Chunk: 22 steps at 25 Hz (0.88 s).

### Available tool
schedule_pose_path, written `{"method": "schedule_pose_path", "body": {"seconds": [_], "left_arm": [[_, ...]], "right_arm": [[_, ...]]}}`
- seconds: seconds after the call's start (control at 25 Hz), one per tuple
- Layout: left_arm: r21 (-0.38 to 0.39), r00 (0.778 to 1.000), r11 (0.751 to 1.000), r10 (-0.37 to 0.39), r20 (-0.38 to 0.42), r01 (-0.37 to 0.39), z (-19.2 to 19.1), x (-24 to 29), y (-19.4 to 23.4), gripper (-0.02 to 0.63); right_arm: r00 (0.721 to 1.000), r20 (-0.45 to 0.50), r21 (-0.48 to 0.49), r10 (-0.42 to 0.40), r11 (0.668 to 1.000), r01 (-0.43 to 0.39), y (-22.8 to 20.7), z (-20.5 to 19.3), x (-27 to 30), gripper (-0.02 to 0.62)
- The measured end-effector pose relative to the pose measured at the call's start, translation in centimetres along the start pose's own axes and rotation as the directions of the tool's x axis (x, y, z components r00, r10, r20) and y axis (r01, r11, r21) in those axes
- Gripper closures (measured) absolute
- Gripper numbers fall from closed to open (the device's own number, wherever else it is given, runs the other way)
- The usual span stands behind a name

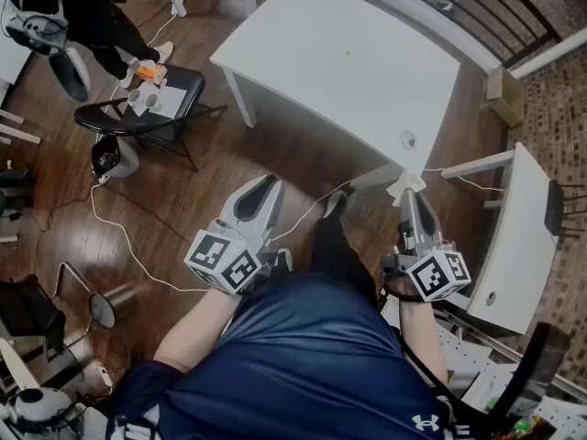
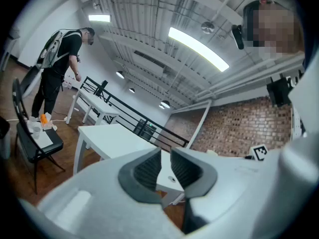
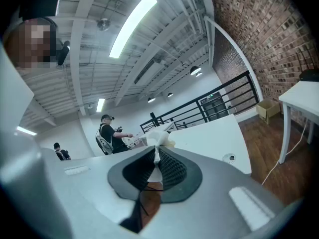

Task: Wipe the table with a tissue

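Observation:
The white table (image 1: 339, 62) stands ahead of me on the wooden floor, its near corner just beyond my right gripper. My right gripper (image 1: 408, 193) is shut on a crumpled white tissue (image 1: 406, 181), which pokes out past the tips; in the right gripper view the tissue (image 3: 159, 137) sits pinched between the dark pads (image 3: 172, 168) of the right gripper (image 3: 156, 151), with the table (image 3: 214, 133) behind. My left gripper (image 1: 264, 183) hangs over the floor, left of the table's corner. In the left gripper view its jaws (image 2: 165, 153) stand a narrow gap apart, holding nothing, and point at the table (image 2: 109, 136).
A black folding chair (image 1: 147, 108) with small items stands at the left, a person (image 1: 92, 7) beside it. A second white table (image 1: 514, 236) is close on the right. A white cable (image 1: 138, 255) trails across the floor. A cardboard box (image 1: 504, 94) sits by the railing.

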<state>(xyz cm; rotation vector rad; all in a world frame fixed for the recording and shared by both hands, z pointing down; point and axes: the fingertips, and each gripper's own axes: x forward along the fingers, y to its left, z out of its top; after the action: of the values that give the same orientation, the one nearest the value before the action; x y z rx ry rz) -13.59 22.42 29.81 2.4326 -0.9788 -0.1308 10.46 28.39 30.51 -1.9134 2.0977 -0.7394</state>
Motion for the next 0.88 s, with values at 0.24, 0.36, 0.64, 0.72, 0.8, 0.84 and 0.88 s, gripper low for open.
{"method": "schedule_pose_path", "body": {"seconds": [0.24,0.36,0.64,0.72,0.8,0.84,0.88], "left_arm": [[-0.004,0.999,0.999,0.035,-0.026,-0.036,-0.1,6.4,0.4,0.549],[0.008,0.997,0.998,0.07,-0.03,-0.07,0.7,10.5,0.9,0.549],[0.025,0.99,0.991,0.136,-0.027,-0.135,2.2,19.7,1.9,0.549],[0.03,0.987,0.987,0.156,-0.025,-0.156,2.6,21.4,2.5,0.548],[0.029,0.983,0.983,0.179,-0.027,-0.179,3.1,22.7,3.5,0.549],[0.03,0.981,0.982,0.19,-0.029,-0.189,3.3,23.5,4.2,0.548],[0.032,0.98,0.98,0.198,-0.033,-0.197,3.5,24.1,5.0,0.548]], "right_arm": [[0.999,-0.023,0.043,0.04,0.998,-0.039,-5.1,2.0,6.2,0.568],[0.996,-0.035,0.043,0.076,0.996,-0.075,-7.1,4.0,10.2,0.568],[0.989,-0.088,0.03,0.118,0.993,-0.116,-13.0,7.3,17.5,0.568],[0.986,-0.107,0.025,0.127,0.992,-0.125,-14.2,7.6,19.2,0.568],[0.982,-0.134,0.019,0.131,0.991,-0.129,-14.9,7.6,21.2,0.568],[0.981,-0.142,0.016,0.13,0.991,-0.129,-15.2,7.5,22.3,0.568],[0.98,-0.15,0.014,0.13,0.991,-0.129,-15.5,7.4,23.5,0.568]]}}
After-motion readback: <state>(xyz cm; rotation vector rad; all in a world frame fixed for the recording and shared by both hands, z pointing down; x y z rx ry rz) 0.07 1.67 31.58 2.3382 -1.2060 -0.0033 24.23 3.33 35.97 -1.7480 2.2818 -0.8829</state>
